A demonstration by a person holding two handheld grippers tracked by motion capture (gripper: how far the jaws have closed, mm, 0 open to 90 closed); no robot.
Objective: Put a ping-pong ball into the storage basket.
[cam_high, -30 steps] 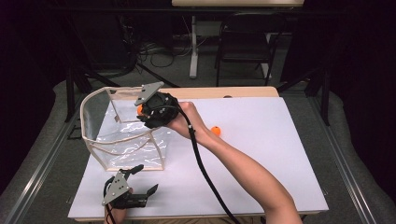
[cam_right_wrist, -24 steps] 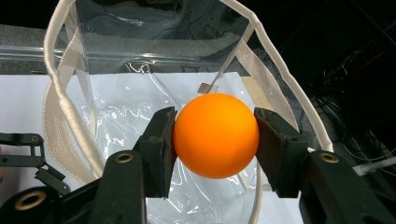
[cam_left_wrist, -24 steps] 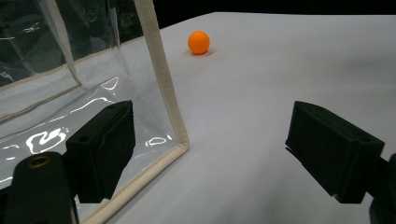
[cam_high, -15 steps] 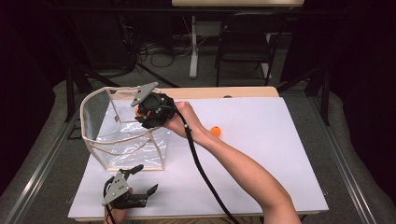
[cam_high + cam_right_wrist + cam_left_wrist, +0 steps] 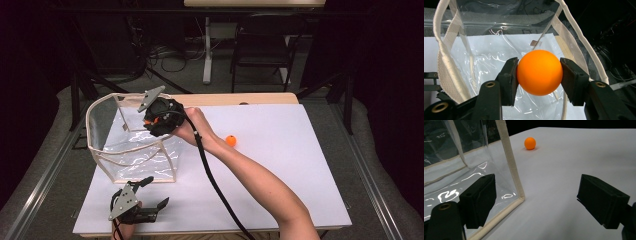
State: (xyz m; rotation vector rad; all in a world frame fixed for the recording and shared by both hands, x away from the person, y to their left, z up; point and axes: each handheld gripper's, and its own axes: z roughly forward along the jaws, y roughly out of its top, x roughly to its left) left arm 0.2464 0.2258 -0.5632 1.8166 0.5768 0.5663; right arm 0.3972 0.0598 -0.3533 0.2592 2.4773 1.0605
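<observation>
In the right gripper view an orange ball [image 5: 539, 72] sits clamped between the two black jaws of the right gripper [image 5: 539, 75], filling the middle of the frame, with the open mouth of a clear plastic bag [image 5: 474, 62] behind and below it; the bag's cream fabric trim runs up both sides of the frame. In the high view that right gripper [image 5: 159, 119] is left of centre, held over the right rim of the clear plastic bag [image 5: 107, 150], which stands upright on the white table [image 5: 300, 170] (the held ball shows there as a small orange spot among the black parts). A second orange ball [image 5: 230, 140] lies loose on the table just right of the person's forearm, near the centre of the frame; in the left gripper view it [image 5: 530, 143] appears at the upper middle, beyond the bag's corner seam. The left gripper [image 5: 145, 200] rests at the lower left of the high view, just below the bag, its jaws spread wide and holding nothing, as the left gripper view [image 5: 536, 202] confirms.
</observation>
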